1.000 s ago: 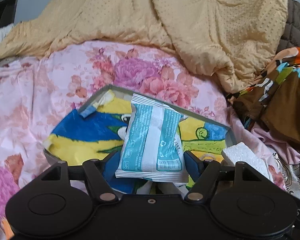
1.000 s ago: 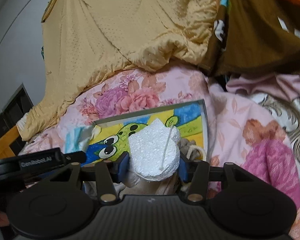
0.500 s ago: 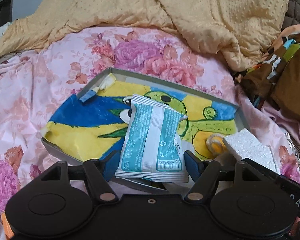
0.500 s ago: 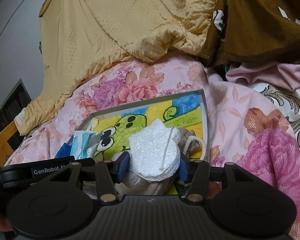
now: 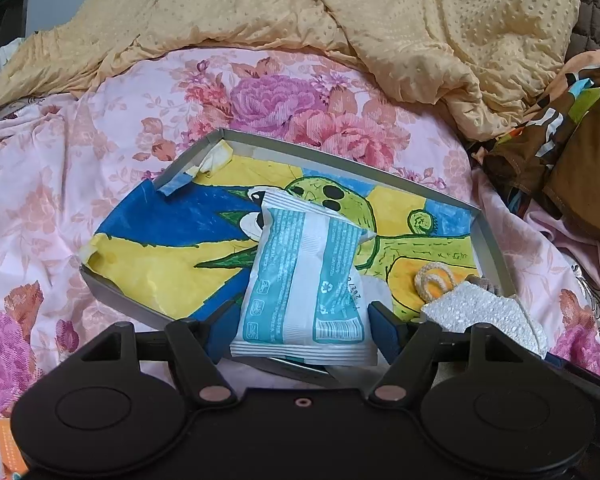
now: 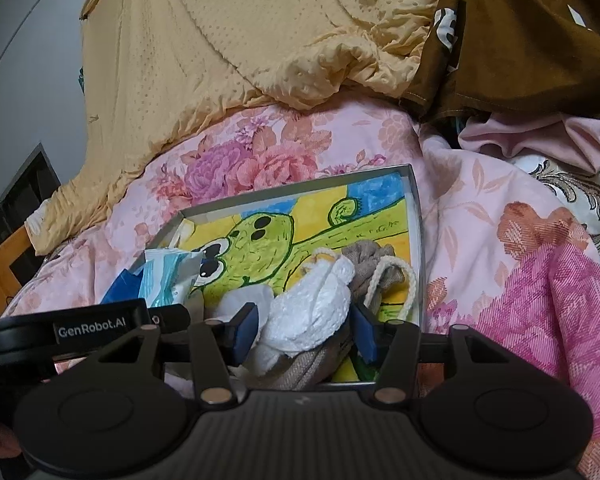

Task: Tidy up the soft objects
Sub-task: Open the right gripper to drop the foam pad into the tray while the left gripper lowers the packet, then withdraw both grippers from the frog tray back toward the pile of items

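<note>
The bed (image 5: 60,184) is covered with a pink floral sheet, and a yellow quilt (image 5: 380,24) lies crumpled at 12 o'clock in both views. A brown patterned cloth (image 5: 572,152) is at 2 o'clock in the left view.

On the sheet sits a shallow grey tray (image 5: 488,240) lined with a painted frog picture (image 5: 160,248). It fills the middle of both views.

The left gripper (image 5: 300,326) is clamped on a packet (image 5: 304,280), white and teal, which stands over the near edge of the tray. The pads press its two lower sides. I judge it light and puffy, with smooth film that may slip, so a hold low across the body seems safer than one at the sealed ends.

The right gripper (image 6: 304,334) is clamped on a white foam piece (image 6: 312,312), held over the tray's corner at 5 o'clock in its own view. The foam looks very light, soft enough to dent and possibly crumbly, so a gentle squeeze at its widest part should do.

Under the foam lies a beige pouch (image 6: 368,256) with a white cord (image 6: 400,284), limp cloth, already resting in the tray.
</note>
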A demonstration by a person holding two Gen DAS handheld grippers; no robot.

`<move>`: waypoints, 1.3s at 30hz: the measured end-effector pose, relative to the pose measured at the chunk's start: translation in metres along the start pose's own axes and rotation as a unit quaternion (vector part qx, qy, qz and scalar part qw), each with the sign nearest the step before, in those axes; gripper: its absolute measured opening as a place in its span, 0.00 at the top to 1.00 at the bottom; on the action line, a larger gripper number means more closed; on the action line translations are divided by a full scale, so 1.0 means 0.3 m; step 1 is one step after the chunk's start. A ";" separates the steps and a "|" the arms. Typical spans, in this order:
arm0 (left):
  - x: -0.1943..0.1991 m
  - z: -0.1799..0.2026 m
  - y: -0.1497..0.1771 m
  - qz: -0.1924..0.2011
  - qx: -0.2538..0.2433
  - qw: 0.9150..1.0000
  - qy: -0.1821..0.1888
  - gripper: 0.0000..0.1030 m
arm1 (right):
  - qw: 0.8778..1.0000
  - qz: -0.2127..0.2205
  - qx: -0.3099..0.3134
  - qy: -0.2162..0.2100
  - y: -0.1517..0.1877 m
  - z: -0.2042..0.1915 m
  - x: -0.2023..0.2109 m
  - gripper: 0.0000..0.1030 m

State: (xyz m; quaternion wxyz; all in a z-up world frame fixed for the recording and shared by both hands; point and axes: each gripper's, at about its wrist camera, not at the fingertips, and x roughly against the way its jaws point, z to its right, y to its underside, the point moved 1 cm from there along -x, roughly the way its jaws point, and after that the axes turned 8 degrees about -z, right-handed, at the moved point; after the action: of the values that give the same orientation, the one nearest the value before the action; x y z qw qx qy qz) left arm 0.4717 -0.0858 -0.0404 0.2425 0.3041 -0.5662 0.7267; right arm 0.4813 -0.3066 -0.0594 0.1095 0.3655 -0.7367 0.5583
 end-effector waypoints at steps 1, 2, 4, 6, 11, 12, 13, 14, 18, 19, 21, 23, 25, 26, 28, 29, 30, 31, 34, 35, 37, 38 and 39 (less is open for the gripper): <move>0.000 0.000 0.000 0.000 0.000 1.000 0.000 0.30 | 1.000 0.000 0.000 0.002 0.001 0.000 0.000 0.46; 0.000 0.000 0.000 0.000 0.000 1.000 0.000 0.29 | 1.000 0.000 0.000 0.003 0.002 0.000 0.001 0.45; 0.001 0.000 0.001 0.000 0.000 1.000 0.000 0.29 | 1.000 0.001 0.000 0.005 0.002 0.000 0.003 0.44; 0.002 -0.001 0.002 0.004 0.002 1.000 -0.002 0.28 | 1.000 0.003 0.004 0.009 0.002 -0.004 0.005 0.43; 0.005 -0.008 0.004 0.006 0.004 1.000 0.001 0.24 | 1.000 0.005 0.007 0.017 0.000 -0.003 0.007 0.39; 0.006 -0.008 0.004 0.006 0.005 1.000 0.001 0.24 | 1.000 0.005 0.007 0.018 0.000 -0.002 0.008 0.38; 0.006 -0.008 0.004 0.007 0.006 1.000 0.002 0.24 | 1.000 0.005 0.008 0.019 0.000 -0.002 0.008 0.37; 0.006 -0.008 0.004 0.007 0.005 1.000 0.002 0.23 | 1.000 0.006 0.010 0.021 0.000 -0.003 0.008 0.37; 0.019 -0.014 0.007 0.016 0.009 1.000 0.004 0.19 | 1.000 0.009 0.012 0.026 0.000 -0.004 0.012 0.31; 0.025 -0.015 0.008 0.019 0.009 1.000 0.003 0.17 | 1.000 0.010 0.011 0.028 -0.002 -0.003 0.014 0.29; 0.035 -0.014 0.009 0.023 0.008 1.000 -0.002 0.16 | 0.999 0.013 0.009 0.032 -0.005 -0.002 0.021 0.27; 0.046 -0.016 0.008 0.024 0.008 1.000 -0.007 0.16 | 0.999 0.017 0.007 0.034 -0.010 -0.003 0.033 0.24; 0.063 -0.018 0.007 0.027 0.007 1.000 -0.013 0.12 | 0.999 0.021 0.007 0.033 -0.015 -0.007 0.047 0.20; 0.074 -0.019 0.006 0.031 0.006 0.999 -0.015 0.11 | 0.999 0.024 0.008 0.033 -0.017 -0.010 0.057 0.20; 0.102 -0.020 0.002 0.039 0.003 0.999 -0.019 0.07 | 0.999 0.029 0.010 0.034 -0.023 -0.018 0.077 0.16; 0.115 -0.020 -0.001 0.042 0.001 0.999 -0.021 0.07 | 0.999 0.033 0.012 0.034 -0.026 -0.023 0.090 0.15; 0.133 -0.019 -0.003 0.045 -0.001 0.999 -0.022 0.07 | 0.999 0.038 0.013 0.037 -0.029 -0.027 0.103 0.14; 0.149 -0.019 -0.004 0.048 -0.002 0.999 -0.022 0.06 | 0.998 0.042 0.014 0.039 -0.033 -0.032 0.117 0.12; 0.199 -0.019 -0.007 0.055 -0.005 0.998 -0.024 0.05 | 0.998 0.053 0.016 0.040 -0.040 -0.040 0.166 0.09; 0.217 -0.017 -0.006 0.058 -0.006 0.998 -0.025 0.04 | 0.998 0.055 0.017 0.040 -0.041 -0.043 0.179 0.08; 0.252 -0.013 -0.002 0.064 -0.011 0.997 -0.028 0.03 | 0.997 0.063 0.019 0.041 -0.041 -0.050 0.208 0.05; 0.267 -0.011 0.001 0.066 -0.013 0.997 -0.029 0.03 | 0.997 0.067 0.021 0.042 -0.040 -0.054 0.225 0.04; 0.283 -0.008 0.002 0.068 -0.017 0.997 -0.030 0.03 | 0.996 0.072 0.023 0.044 -0.039 -0.059 0.240 0.03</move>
State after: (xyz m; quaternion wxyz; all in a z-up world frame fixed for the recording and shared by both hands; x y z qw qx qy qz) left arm 0.4117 -0.0829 0.0195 0.1810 0.2824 -0.6045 0.7225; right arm 0.4334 -0.3219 -0.0034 0.0932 0.2893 -0.7426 0.5968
